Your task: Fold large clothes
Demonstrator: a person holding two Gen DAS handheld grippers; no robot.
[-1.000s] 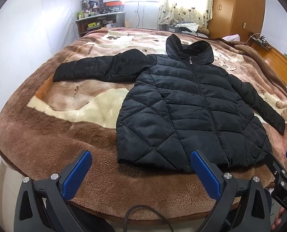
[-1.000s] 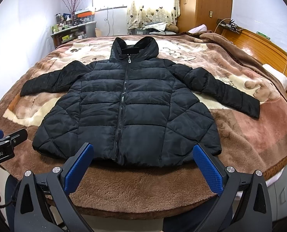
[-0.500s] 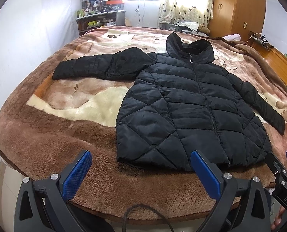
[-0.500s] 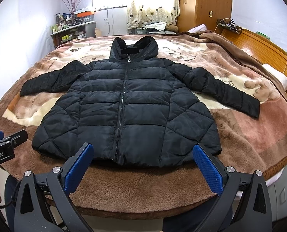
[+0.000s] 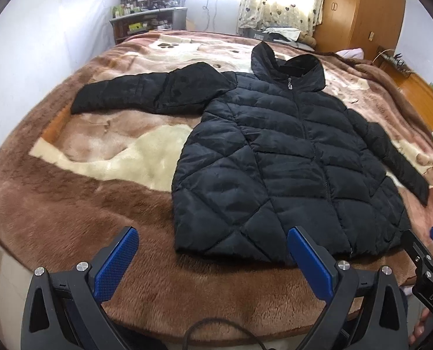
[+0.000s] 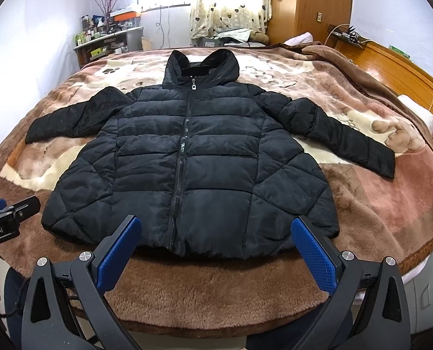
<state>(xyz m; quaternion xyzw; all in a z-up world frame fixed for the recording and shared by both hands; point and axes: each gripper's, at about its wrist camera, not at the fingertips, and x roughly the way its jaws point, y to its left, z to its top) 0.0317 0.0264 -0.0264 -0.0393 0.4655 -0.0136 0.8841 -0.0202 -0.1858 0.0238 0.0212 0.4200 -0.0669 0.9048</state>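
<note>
A black quilted hooded jacket (image 5: 277, 160) lies flat and zipped on the bed, front up, both sleeves spread out; it also shows in the right wrist view (image 6: 193, 163). My left gripper (image 5: 213, 262) is open and empty, just short of the hem's left corner. My right gripper (image 6: 216, 248) is open and empty, in front of the hem's middle. Each gripper shows at the edge of the other's view: the right one (image 5: 429, 262) and the left one (image 6: 3, 215).
The bed carries a brown and cream plush blanket (image 6: 377, 192). A cluttered shelf (image 6: 108, 43) and curtained window (image 6: 225, 8) stand at the back, a wooden wardrobe (image 6: 309, 5) and headboard (image 6: 397, 67) on the right. A white pillow (image 6: 417, 116) lies at the right edge.
Both grippers have moved slightly forward toward the jacket hem. The jacket has not moved.
</note>
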